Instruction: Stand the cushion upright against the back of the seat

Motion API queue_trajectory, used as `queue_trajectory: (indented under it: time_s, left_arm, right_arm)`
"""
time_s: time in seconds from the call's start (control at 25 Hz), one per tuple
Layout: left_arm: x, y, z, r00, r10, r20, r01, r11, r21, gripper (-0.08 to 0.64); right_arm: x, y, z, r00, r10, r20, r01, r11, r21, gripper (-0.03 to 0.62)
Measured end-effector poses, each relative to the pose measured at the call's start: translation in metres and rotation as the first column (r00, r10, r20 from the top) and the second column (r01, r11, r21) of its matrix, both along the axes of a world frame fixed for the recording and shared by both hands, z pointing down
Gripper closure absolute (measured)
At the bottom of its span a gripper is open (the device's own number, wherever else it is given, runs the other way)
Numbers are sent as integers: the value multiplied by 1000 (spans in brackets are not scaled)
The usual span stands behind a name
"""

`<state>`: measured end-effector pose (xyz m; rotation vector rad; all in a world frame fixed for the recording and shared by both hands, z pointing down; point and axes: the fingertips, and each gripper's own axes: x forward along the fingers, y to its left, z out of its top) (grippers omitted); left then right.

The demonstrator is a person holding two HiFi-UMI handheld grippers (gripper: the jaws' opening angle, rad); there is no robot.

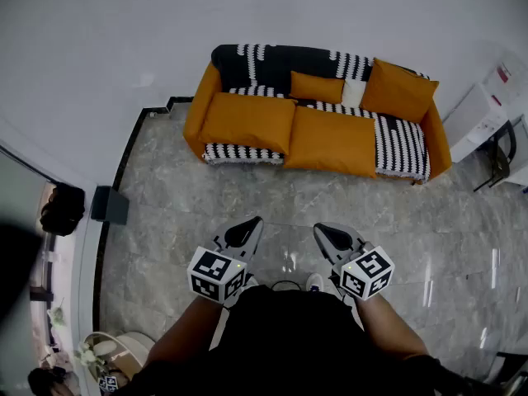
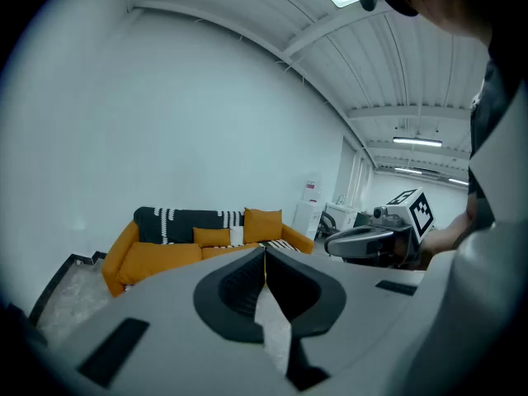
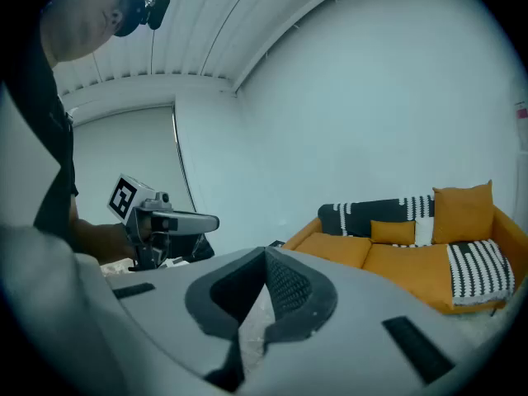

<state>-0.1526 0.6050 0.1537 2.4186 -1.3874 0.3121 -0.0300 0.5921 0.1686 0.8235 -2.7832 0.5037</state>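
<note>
Orange sofa (image 1: 198, 110) sits upper centre of the head view, well apart from both grippers at lower centre. Likely target is the cushion (image 1: 247, 122) lying flat on its left seat, long axis left-right, straight up-frame. Left gripper (image 1: 252, 224) looks slightly nearer. Right gripper (image 1: 322, 231) beside it. Both have jaws closed together, holding nothing.

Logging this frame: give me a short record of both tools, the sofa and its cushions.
left tool: shut, empty, over the floor, well short of the sofa
right tool: shut, empty, beside the left one
sofa: orange, striped throw over its back
cushions: large orange cushion upright at right end; small orange cushion and white cushion against the back
task: no cushion touched yet
</note>
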Motion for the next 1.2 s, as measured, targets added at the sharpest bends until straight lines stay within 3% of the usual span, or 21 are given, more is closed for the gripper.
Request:
queue_trajectory:
  time_s: [0.84, 1.2]
  left_arm:
    - [-3, -3, -7, 1000, 20, -1, -20, 1000, 10, 543]
    - [-25, -2, -6, 1000, -5, -9, 5, 1000, 22, 543]
  right_arm:
    - [-12, -6, -14, 999, 10, 36, -11, 1000, 14, 552]
    - [-30, -1, -8, 1000, -11, -4, 12, 1000, 14, 552]
